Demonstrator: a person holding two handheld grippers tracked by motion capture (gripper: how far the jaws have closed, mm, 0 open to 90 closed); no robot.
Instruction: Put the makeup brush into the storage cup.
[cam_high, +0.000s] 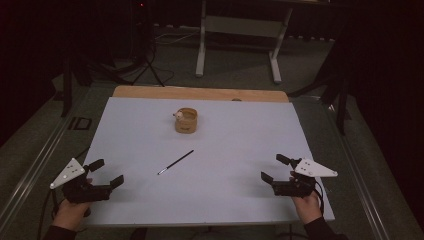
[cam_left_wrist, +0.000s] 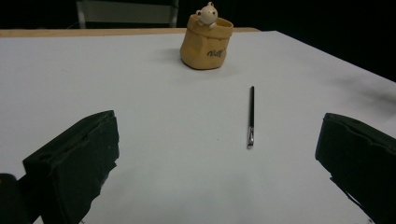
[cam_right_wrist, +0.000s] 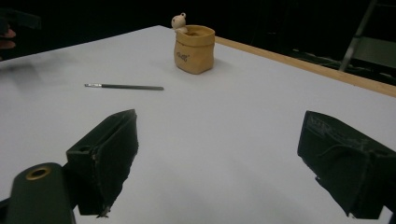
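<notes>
Bench (cam_high: 240, 150) under a pale sheet, wooden edge showing at the far side. Left gripper (cam_high: 107, 172) at the near left corner, jaws spread wide, nothing between them. Right gripper (cam_high: 274, 168) at the near right, jaws likewise apart. Thin black brush (cam_high: 175, 162) lies diagonally between them, well apart from both. Tan pot (cam_high: 186, 120) stands upright beyond the brush.

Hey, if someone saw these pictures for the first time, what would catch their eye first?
Probably the small tan pot with a little animal figure on its rim, standing alone toward the far middle of the white table. Next, the thin black brush lying flat nearer the person, apart from the pot. The left gripper and right gripper wait open at the near corners.
</notes>
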